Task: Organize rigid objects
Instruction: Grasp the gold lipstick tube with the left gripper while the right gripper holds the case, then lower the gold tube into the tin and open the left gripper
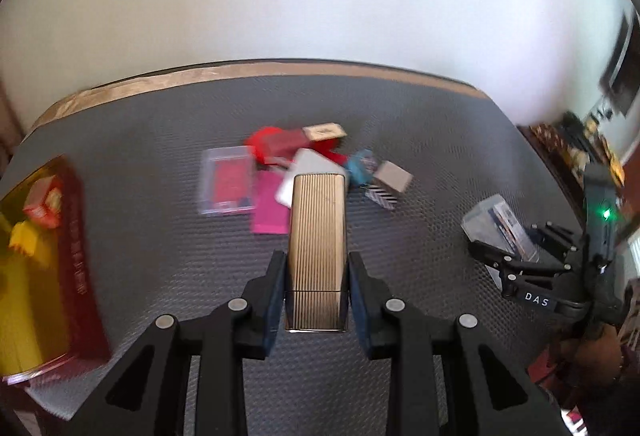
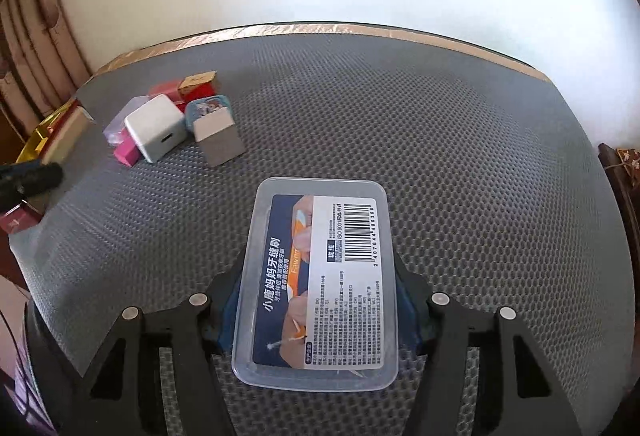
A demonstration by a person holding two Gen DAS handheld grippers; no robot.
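My left gripper point(image 1: 316, 300) is shut on a ribbed gold box point(image 1: 317, 248) and holds it above the grey mat. My right gripper point(image 2: 320, 312) is shut on a clear plastic floss-pick box point(image 2: 320, 280) with a barcode label; it also shows in the left wrist view point(image 1: 500, 226) at the right. A pile of small items lies mid-table: a white charger cube point(image 2: 158, 131), a grey cube point(image 2: 218, 137), a pink box point(image 1: 270, 207), red boxes point(image 1: 280, 145), a blue tin point(image 2: 208, 107) and a clear case with a red card point(image 1: 228, 181).
A red tray with a yellow inside point(image 1: 44, 268) holding small boxes sits at the table's left edge. The grey textured mat point(image 2: 440, 139) covers the table. A white wall stands behind. Furniture shows past the right edge point(image 1: 580, 143).
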